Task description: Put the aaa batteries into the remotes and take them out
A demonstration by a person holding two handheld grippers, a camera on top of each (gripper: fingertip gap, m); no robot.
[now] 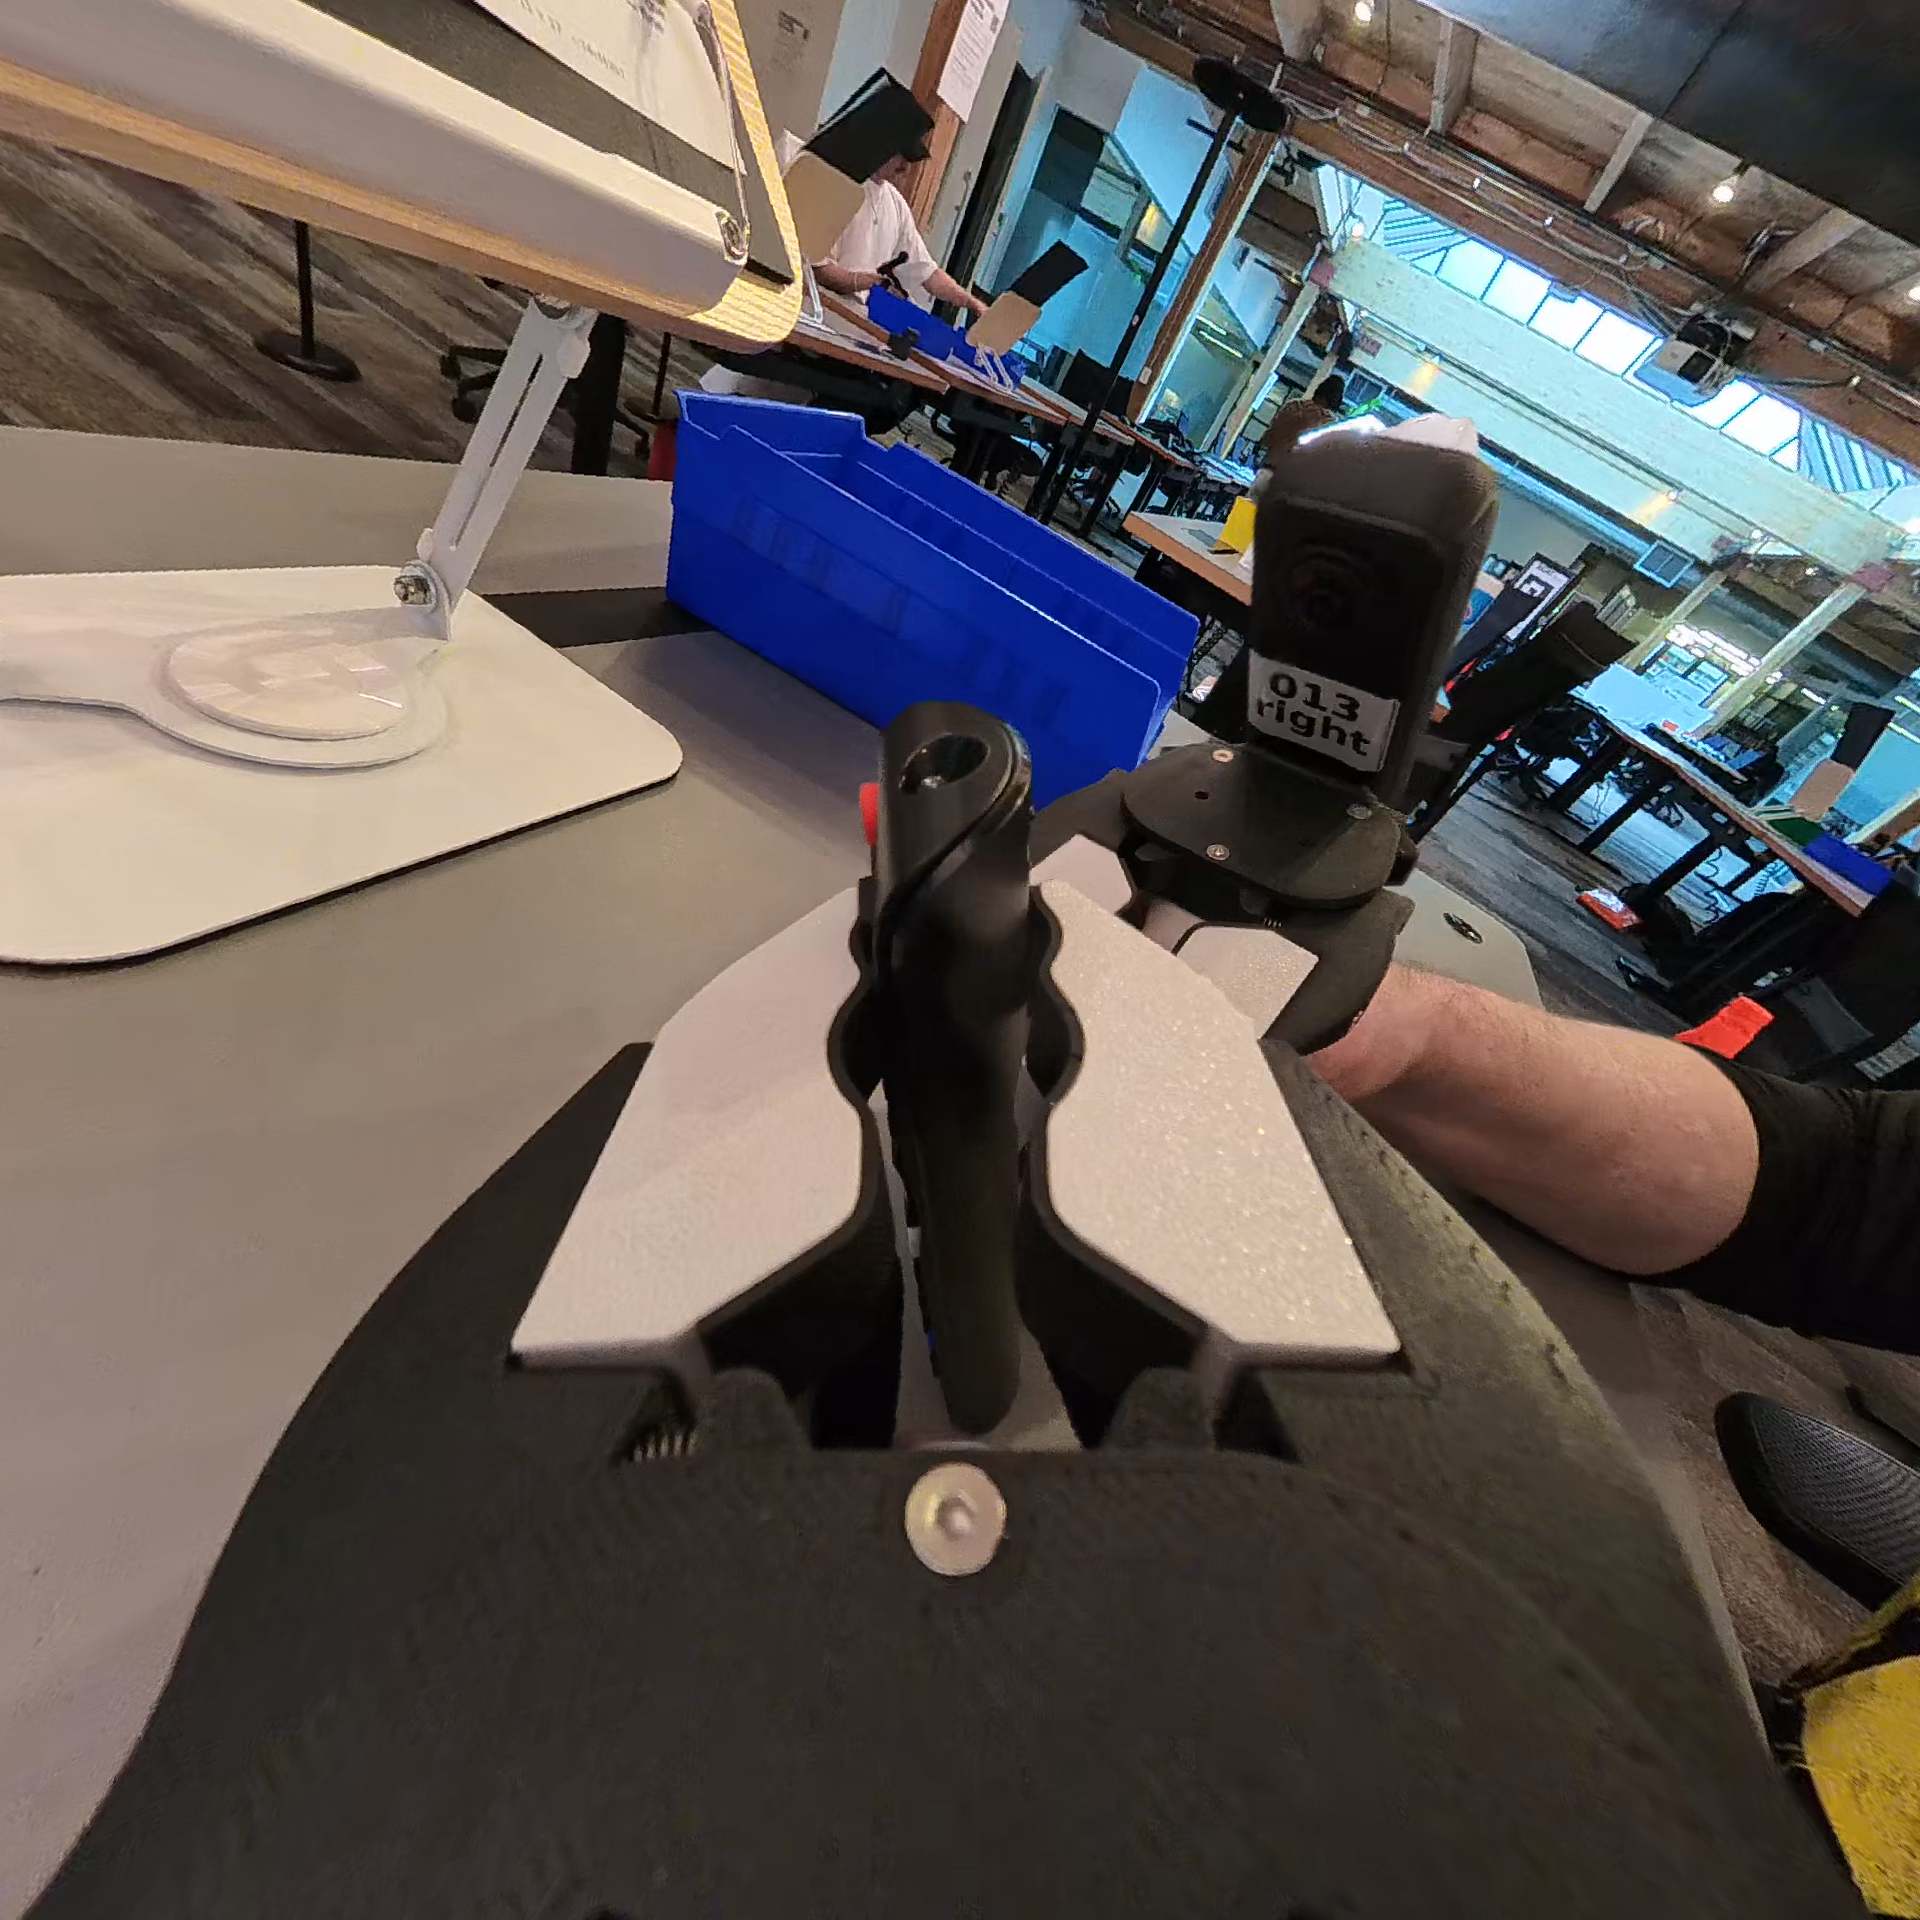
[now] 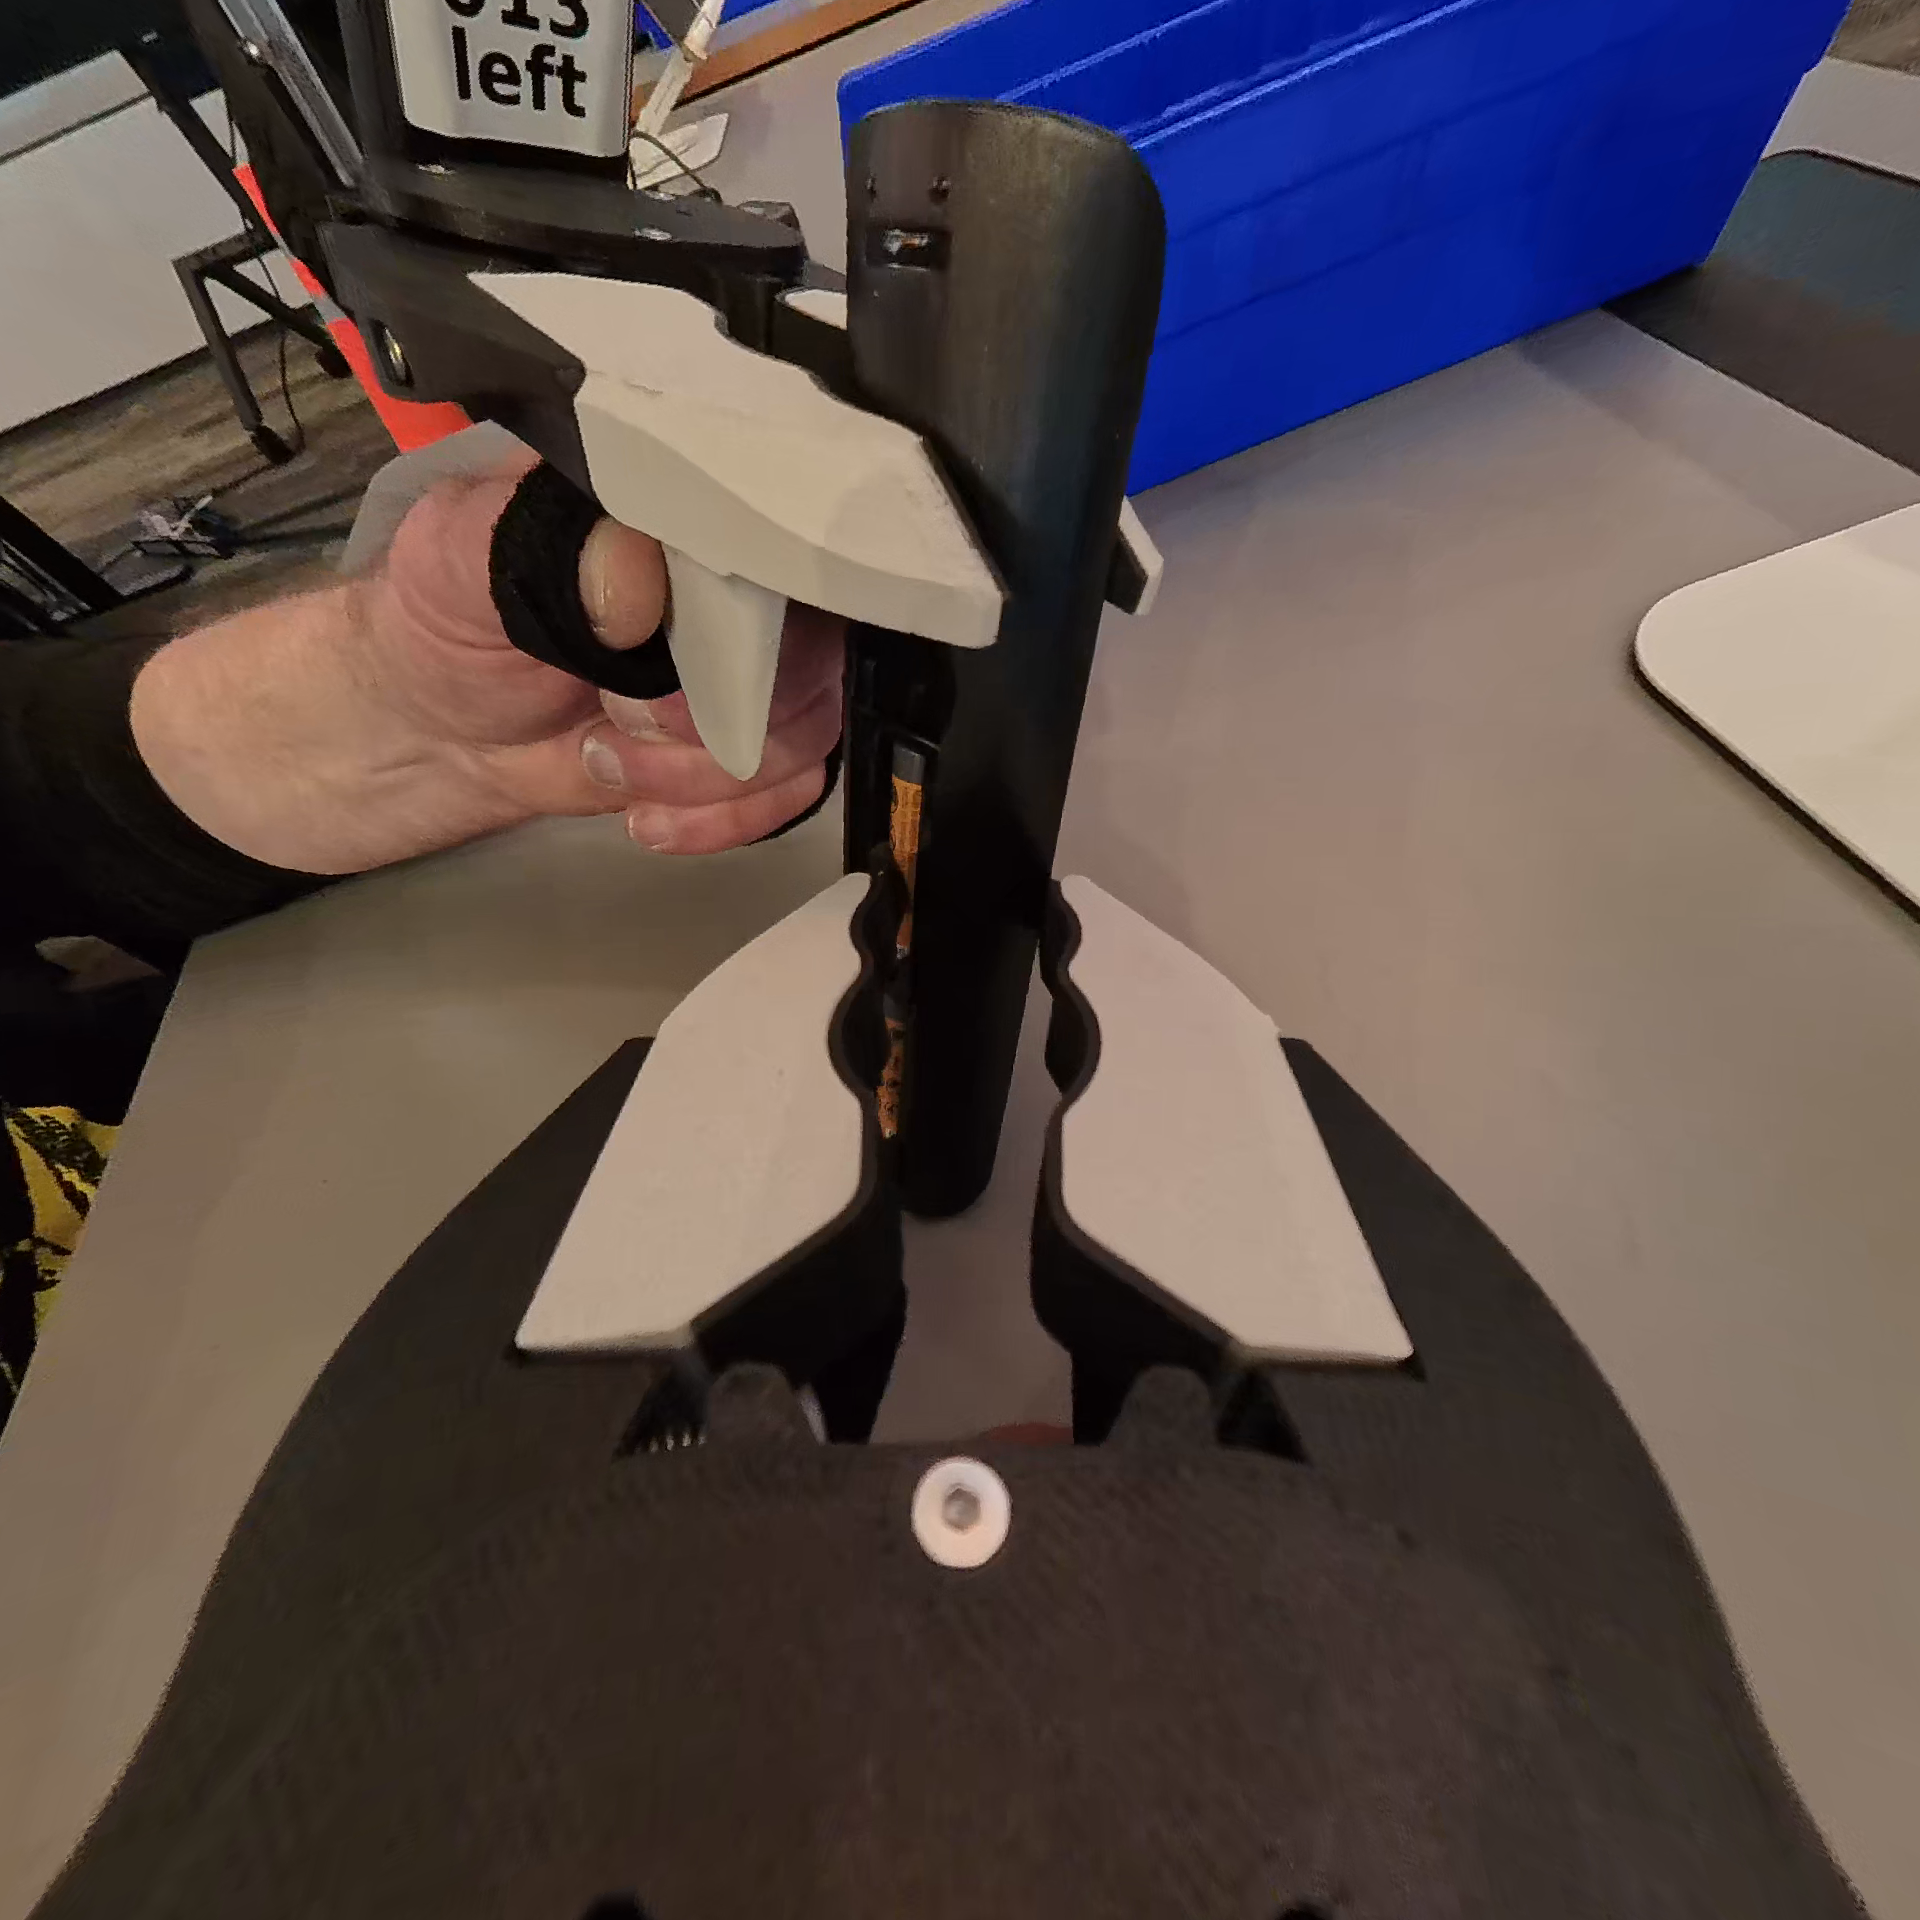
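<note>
A black remote (image 1: pixel 951 1091) is upright and clamped between the fingers of my left gripper (image 1: pixel 956 904). In the right wrist view the same remote (image 2: pixel 997 416) stands over the grey table (image 2: pixel 1455 883). Its back compartment is open on the left side, and an AAA battery (image 2: pixel 912 821) with an orange and black wrap sits in it. My right gripper (image 2: pixel 966 883) is closed around the remote's lower end, its left finger against the battery side. The left gripper (image 2: pixel 1060 592) grips the remote higher up. The right gripper (image 1: pixel 1174 925) also shows just behind the remote in the left wrist view.
A blue plastic bin (image 1: pixel 914 603) stands on the table behind the remote and also shows in the right wrist view (image 2: pixel 1403 208). A white stand base (image 1: pixel 312 810) lies to the left. A person's hand (image 2: pixel 416 707) holds the left gripper's handle. Other desks and a seated person are far back. Some 6 centimetres of space lies between my two pairs of fingers.
</note>
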